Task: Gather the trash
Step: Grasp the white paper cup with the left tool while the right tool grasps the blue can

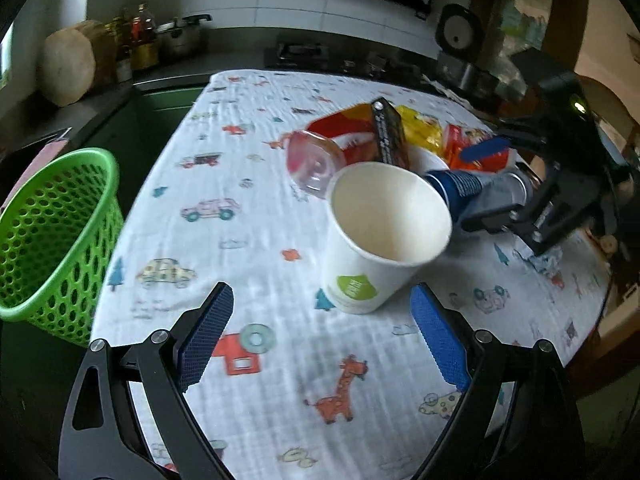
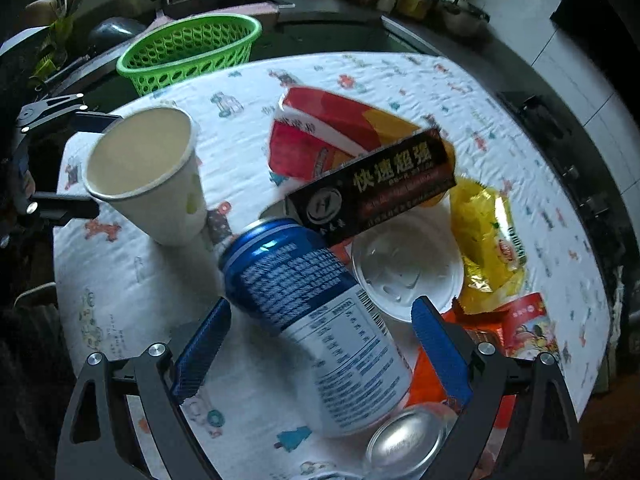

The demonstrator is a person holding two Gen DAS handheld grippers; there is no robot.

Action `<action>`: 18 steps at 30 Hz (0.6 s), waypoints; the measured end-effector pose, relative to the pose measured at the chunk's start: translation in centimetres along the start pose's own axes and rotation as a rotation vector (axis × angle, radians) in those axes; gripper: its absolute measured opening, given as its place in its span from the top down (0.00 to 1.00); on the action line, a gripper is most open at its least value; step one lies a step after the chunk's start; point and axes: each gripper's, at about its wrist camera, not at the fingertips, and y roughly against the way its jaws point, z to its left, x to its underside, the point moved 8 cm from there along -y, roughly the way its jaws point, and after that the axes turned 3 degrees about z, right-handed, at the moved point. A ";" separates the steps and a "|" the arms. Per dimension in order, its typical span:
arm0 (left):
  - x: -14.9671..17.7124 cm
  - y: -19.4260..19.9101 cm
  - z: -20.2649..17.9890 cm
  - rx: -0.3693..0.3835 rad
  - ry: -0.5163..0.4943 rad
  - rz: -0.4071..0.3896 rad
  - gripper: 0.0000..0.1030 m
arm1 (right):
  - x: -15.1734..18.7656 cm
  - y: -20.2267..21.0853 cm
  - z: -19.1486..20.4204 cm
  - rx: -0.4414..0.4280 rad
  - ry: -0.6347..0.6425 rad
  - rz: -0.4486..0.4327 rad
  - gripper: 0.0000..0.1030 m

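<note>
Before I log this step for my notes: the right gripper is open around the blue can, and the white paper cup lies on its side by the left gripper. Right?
Not quite. The white paper cup stands upright, mouth up, as the left wrist view shows. The rest holds: the right gripper is open around the blue can, and the cup is by the left gripper.

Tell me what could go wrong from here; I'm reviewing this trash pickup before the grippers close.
1. The right gripper is open around the blue can, which lies tilted against the black box; closing on it may drag the box.
2. The left gripper is open before the white paper cup, which looks tipped; a nudge could topple it.
3. The green basket sits off to the left of the table's edge, so a loosely gripped item could drop on the way.
</note>
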 end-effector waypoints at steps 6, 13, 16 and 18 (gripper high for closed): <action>-0.1 -1.3 -1.2 0.021 -0.023 0.020 0.13 | 0.1 -1.6 0.3 -0.024 0.045 0.038 0.14; -1.4 -2.4 -2.0 0.030 -0.031 0.016 0.14 | 0.5 -1.8 1.4 -0.055 0.056 0.040 0.25; -1.7 -2.8 -2.1 0.038 -0.029 0.014 0.15 | 0.6 -1.5 1.2 -0.072 0.028 0.033 0.32; -1.9 -2.9 -2.2 0.045 -0.032 0.008 0.17 | 0.7 -1.3 1.3 -0.079 0.015 0.032 0.35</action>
